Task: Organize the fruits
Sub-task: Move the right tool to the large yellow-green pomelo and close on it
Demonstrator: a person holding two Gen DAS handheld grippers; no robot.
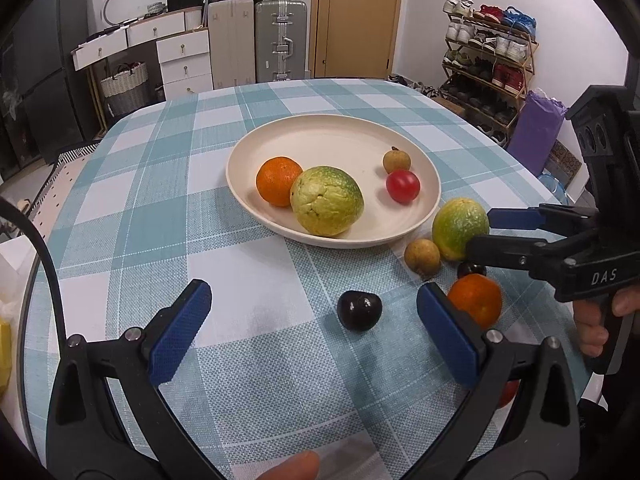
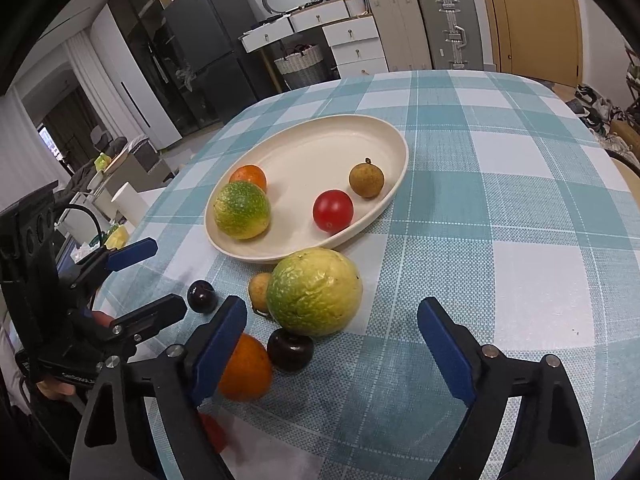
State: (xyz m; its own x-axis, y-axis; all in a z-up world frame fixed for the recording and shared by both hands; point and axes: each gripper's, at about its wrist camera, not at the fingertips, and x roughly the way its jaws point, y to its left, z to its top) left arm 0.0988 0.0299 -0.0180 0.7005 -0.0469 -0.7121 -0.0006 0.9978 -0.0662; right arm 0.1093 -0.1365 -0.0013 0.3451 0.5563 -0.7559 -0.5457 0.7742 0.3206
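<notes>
A cream plate holds an orange, a green-yellow guava, a red tomato and a small longan. Loose on the cloth lie a second guava, a longan, two dark plums, an orange and a partly hidden red fruit. My left gripper is open, with one plum between its fingers. My right gripper is open, just before the loose guava.
The round table has a blue and white checked cloth. Its edge is close on the left in the left wrist view. Behind stand drawers, suitcases, a door and a shoe rack.
</notes>
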